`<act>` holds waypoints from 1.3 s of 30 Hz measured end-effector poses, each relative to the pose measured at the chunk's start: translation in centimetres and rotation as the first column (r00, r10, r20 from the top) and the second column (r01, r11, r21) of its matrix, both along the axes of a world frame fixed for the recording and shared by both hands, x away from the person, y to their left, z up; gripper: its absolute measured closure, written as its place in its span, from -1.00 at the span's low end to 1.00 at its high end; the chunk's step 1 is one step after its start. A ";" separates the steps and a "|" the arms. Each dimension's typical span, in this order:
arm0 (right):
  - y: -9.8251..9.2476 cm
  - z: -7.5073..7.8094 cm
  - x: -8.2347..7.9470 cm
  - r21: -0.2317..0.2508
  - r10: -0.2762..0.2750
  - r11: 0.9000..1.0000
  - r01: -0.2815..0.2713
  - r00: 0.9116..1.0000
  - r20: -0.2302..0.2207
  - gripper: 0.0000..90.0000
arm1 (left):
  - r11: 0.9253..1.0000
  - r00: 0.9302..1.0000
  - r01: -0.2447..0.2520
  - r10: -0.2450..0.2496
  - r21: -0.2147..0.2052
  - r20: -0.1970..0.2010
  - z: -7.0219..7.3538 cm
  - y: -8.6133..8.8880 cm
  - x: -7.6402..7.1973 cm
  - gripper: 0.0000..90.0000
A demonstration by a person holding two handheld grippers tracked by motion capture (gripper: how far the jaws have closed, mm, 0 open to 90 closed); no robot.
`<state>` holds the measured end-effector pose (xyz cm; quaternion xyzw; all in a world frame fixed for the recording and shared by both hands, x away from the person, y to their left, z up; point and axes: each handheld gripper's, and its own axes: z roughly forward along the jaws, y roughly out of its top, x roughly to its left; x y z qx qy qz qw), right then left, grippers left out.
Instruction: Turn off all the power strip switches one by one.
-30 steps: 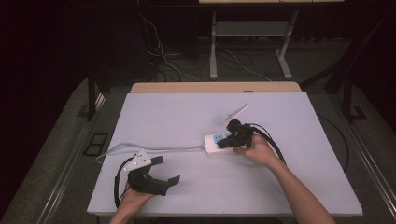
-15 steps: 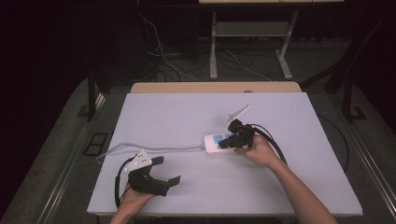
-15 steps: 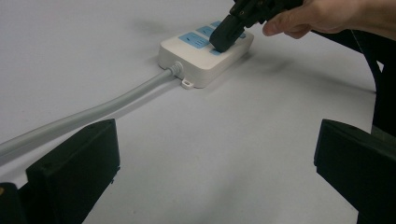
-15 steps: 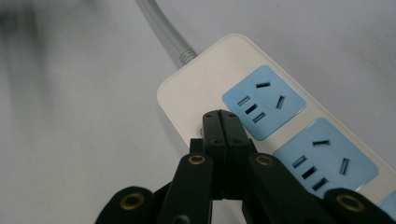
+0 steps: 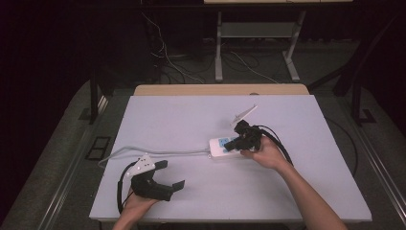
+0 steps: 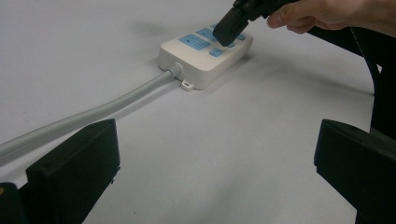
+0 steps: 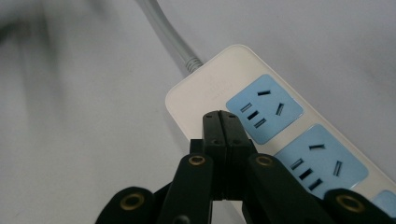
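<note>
A white power strip point(image 5: 221, 146) with blue sockets point(image 7: 264, 108) lies on the white table point(image 5: 201, 120) right of centre. Its grey cable point(image 5: 158, 152) runs left toward the table's edge. My right gripper point(image 5: 233, 144) is shut with nothing between its jaws; its tips point(image 7: 221, 116) point down at the strip's top beside the end socket. Whether they touch the strip I cannot tell. In the left gripper view the right gripper point(image 6: 225, 33) hangs over the strip point(image 6: 205, 56). My left gripper point(image 5: 170, 175) rests near the front left, open and holding nothing, facing the strip point(image 6: 215, 177).
A black cable point(image 5: 280, 143) loops from the right gripper across the table's right side. Another black cable point(image 5: 119, 191) curls by the left hand at the front edge. Beyond the far wooden edge point(image 5: 220, 89) stand metal legs point(image 5: 219, 52) and floor cables.
</note>
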<state>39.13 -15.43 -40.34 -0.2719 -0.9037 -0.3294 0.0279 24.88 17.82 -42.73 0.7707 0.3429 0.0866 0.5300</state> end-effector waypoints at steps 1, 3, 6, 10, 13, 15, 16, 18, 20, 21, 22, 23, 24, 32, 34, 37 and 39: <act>-0.1 0.1 0.0 0.001 0.004 1.000 -0.004 1.000 0.003 1.00 | 1.000 1.000 0.000 0.000 0.000 0.000 0.0 0.0 0.0 -1.00; -0.3 0.2 -0.1 0.004 -0.002 1.000 0.002 1.000 0.003 1.00 | 1.000 1.000 0.000 0.000 -0.002 0.001 0.0 0.0 0.0 -1.00; -0.8 0.8 -0.2 0.022 -0.010 1.000 0.010 1.000 0.013 1.00 | 1.000 1.000 0.002 -0.002 0.001 0.003 0.1 -0.1 -0.1 -1.00; -1.4 1.6 -0.5 0.035 -0.021 0.999 0.020 0.999 0.027 1.00 | 1.000 1.000 0.002 -0.002 -0.002 0.002 0.1 -0.1 -0.1 -1.00; -2.1 2.3 -1.0 0.038 -0.031 0.999 0.030 0.999 0.039 1.00 | 1.000 1.000 0.001 -0.001 -0.005 0.001 0.1 -0.2 -0.2 -1.00; -2.5 2.6 -1.2 0.039 -0.042 0.998 0.040 0.998 0.045 1.00 | 1.000 1.000 0.002 -0.002 -0.005 0.001 0.1 -0.2 -0.2 -1.00; -2.8 2.8 -1.4 0.042 -0.050 0.998 0.048 0.998 0.047 0.99 | 1.000 1.000 0.000 0.000 -0.006 0.000 0.1 -0.2 -0.2 -1.00; -3.2 3.0 -1.7 0.039 -0.069 0.997 0.067 0.996 0.058 0.75 | 1.000 1.000 -0.001 0.001 -0.007 0.006 0.1 -0.2 -0.2 -1.00; -3.7 3.2 -2.1 0.038 -0.089 0.996 0.086 0.993 0.074 0.57 | 1.000 1.000 -0.009 0.009 -0.015 0.004 0.1 -0.1 -0.2 -1.00; -4.0 3.3 -2.3 0.039 -0.098 0.995 0.095 0.992 0.083 0.47 | 1.000 1.000 -0.013 0.013 -0.018 0.005 0.1 -0.1 -0.2 -1.00; -4.6 3.5 -2.7 0.037 -0.121 0.992 0.118 0.988 0.092 0.26 | 1.000 1.000 -0.015 0.015 -0.019 0.005 0.1 -0.1 -0.2 -1.00; -4.6 3.5 -2.7 0.037 -0.121 0.992 0.118 0.988 0.092 0.26 | 1.000 1.000 -0.018 0.018 -0.020 0.003 0.1 0.0 -0.2 -1.00; -4.9 3.6 -2.9 0.034 -0.134 0.991 0.131 0.986 0.103 0.15 | 1.000 1.000 -0.019 0.019 -0.018 0.005 0.1 0.0 -0.2 -1.00; -7.8 4.5 -4.4 0.060 -0.239 0.971 0.233 0.963 0.124 -0.59 | 0.999 1.000 -0.030 0.030 -0.023 -0.002 0.0 0.2 -0.1 -1.00; -8.6 4.6 -4.7 0.071 -0.266 0.963 0.259 0.956 0.127 -0.77 | 0.999 0.999 -0.032 0.032 -0.024 -0.004 0.0 0.1 -0.1 -1.00; -9.8 4.8 -5.5 0.080 -0.298 0.954 0.290 0.946 0.130 -1.00 | 0.999 0.999 -0.033 0.033 -0.023 -0.005 0.0 0.1 -0.1 -1.00; -10.5 4.8 -6.0 0.091 -0.312 0.949 0.302 0.942 0.123 -0.99 | 0.999 0.999 -0.033 0.033 -0.022 -0.006 0.0 0.1 -0.1 -1.00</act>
